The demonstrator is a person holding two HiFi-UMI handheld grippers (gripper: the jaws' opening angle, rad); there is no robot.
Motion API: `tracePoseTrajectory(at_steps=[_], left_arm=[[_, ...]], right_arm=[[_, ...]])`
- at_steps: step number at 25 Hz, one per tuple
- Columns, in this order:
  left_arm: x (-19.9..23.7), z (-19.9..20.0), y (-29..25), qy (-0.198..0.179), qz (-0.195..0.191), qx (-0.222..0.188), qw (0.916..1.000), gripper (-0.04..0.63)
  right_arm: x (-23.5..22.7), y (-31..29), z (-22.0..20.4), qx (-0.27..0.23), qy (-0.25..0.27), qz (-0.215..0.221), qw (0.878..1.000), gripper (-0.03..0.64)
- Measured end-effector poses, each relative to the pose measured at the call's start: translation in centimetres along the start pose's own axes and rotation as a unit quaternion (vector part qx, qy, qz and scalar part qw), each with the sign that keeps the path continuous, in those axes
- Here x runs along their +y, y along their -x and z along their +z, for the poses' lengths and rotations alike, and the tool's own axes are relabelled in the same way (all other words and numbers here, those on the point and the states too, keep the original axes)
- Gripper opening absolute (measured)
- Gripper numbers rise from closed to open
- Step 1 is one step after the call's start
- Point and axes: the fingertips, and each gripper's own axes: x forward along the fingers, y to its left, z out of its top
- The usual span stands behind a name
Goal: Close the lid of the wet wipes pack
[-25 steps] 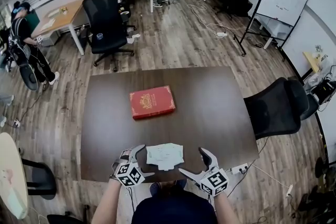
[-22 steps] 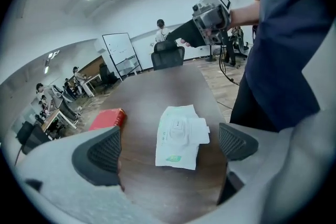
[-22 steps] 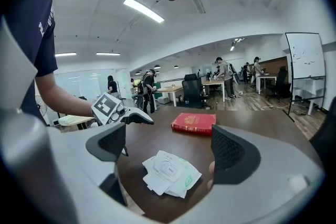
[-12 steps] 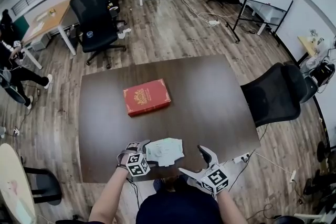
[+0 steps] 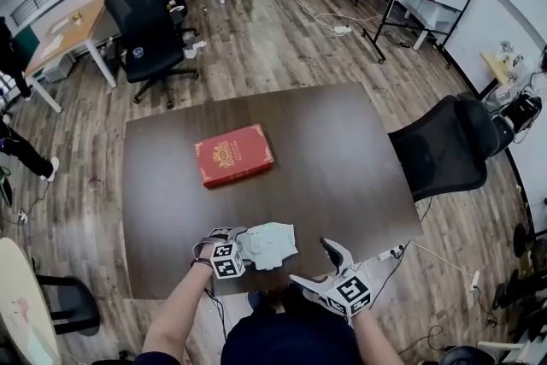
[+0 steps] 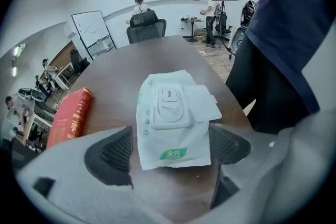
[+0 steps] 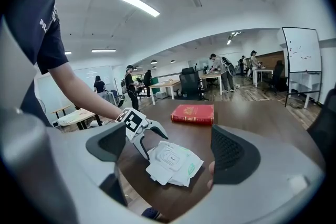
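Lowered since before, the left gripper [image 5: 232, 237] straddles the wet wipes pack [image 5: 272, 242] at the table's [image 5: 342, 158] near edge. Its jaws have just been narrowing but are not yet pressing. The right gripper [image 5: 309, 261] hovers spread, empty.

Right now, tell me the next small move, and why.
Probably finish closing the left tool on the pack: its jaws have just been closing and flank its near end, not yet pressing. The lid lies open; the right tool hovers free.

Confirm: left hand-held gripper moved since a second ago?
Yes. Left hand-held gripper came in from the table's near edge to the wet wipes pack; jaws have just been closing, pack end between them.
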Motion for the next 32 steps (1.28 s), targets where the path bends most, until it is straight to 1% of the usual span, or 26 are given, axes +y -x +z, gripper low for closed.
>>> tracePoseTrajectory(at_steps=[5,9,13,15,18,21,24,27,29,32], left_arm=[[0.0,-0.4,-1.0,-0.006,-0.020,0.001,0.9998,0.436],[-0.2,-0.5,-1.4,-0.012,-0.021,0.006,0.9997,0.414],[-0.6,-0.8,-1.9,-0.004,-0.028,0.001,0.9996,0.384],[-0.5,-0.9,-2.2,-0.003,-0.025,-0.003,0.9997,0.383],[-0.7,-0.7,-2.3,-0.001,-0.031,-0.005,0.9995,0.383],[-0.7,-0.7,-2.4,-0.003,-0.033,-0.003,0.9994,0.382],[-0.7,-0.8,-2.4,-0.003,-0.033,-0.003,0.9994,0.382],[-0.7,-0.6,-2.5,-0.003,-0.031,-0.006,0.9995,0.382],[-0.7,-0.6,-2.5,-0.003,-0.031,-0.006,0.9995,0.382],[-0.7,-0.4,-2.7,-0.002,-0.033,-0.004,0.9994,0.382]], right_arm=[[0.0,-0.3,-0.3,0.003,-0.001,0.002,1.000,0.518],[0.1,-0.2,-0.6,0.010,-0.003,0.002,1.000,0.517],[0.2,-0.4,-0.9,0.011,-0.005,0.003,1.000,0.515],[0.0,-0.4,-1.2,0.014,-0.006,0.002,1.000,0.512],[-0.2,-0.5,-1.6,0.018,-0.009,0.001,1.000,0.511],[-0.2,-1.2,-2.6,0.031,0.002,0.004,1.000,0.510],[-0.2,-2.5,-4.1,0.056,0.031,0.005,0.998,0.507],[-0.2,-3.9,-6.1,0.089,0.081,0.010,0.993,0.493],[-0.2,-5.0,-7.9,0.121,0.125,0.022,0.984,0.492],[0.0,-6.7,-10.4,0.167,0.207,0.039,0.963,0.492]])
